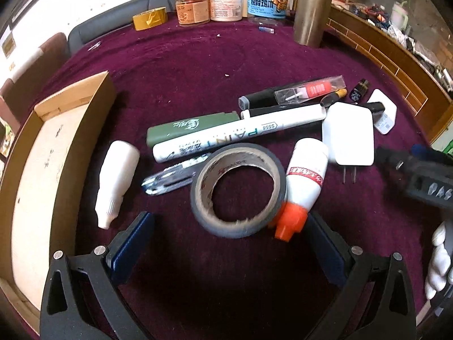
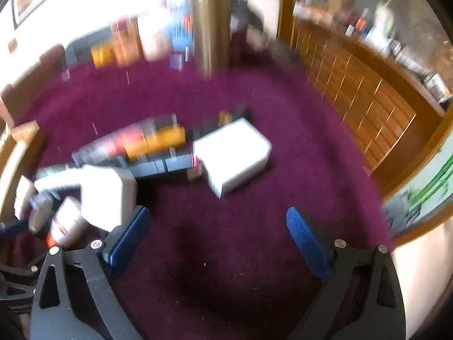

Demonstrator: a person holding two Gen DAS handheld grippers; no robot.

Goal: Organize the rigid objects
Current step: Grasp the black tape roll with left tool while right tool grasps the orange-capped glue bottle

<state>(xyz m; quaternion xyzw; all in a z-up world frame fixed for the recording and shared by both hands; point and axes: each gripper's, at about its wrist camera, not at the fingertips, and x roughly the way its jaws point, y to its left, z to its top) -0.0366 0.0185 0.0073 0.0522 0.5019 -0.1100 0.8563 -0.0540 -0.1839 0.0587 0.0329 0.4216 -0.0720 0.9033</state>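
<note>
The left gripper (image 1: 230, 243) fills the bottom of the left wrist view, its blue pads set wide apart with nothing pressed between them. Just above it, at lower centre, the grey tape roll (image 1: 237, 189) lies flat on the purple cloth (image 1: 175, 65). The roll is probably light and stiff; its rim looks narrow enough to pinch across one wall, one pad inside the core and one outside. Touching its right side lies a white bottle with orange cap (image 1: 304, 181); the smooth, tapered body is likely to slip, so take it across the wider white section. A second white bottle (image 1: 114, 180) lies at left, near the open cardboard box (image 1: 93, 130) on the left edge. Above the roll, the white paint marker (image 1: 240, 134) and green case (image 1: 192, 129) lie side by side: rigid, slender, best gripped mid-length. The white charger (image 1: 348, 134) at right is blocky, with flat faces to clamp.

In the blurred right wrist view, the right gripper (image 2: 218, 233) is spread open and empty over bare cloth.
</note>
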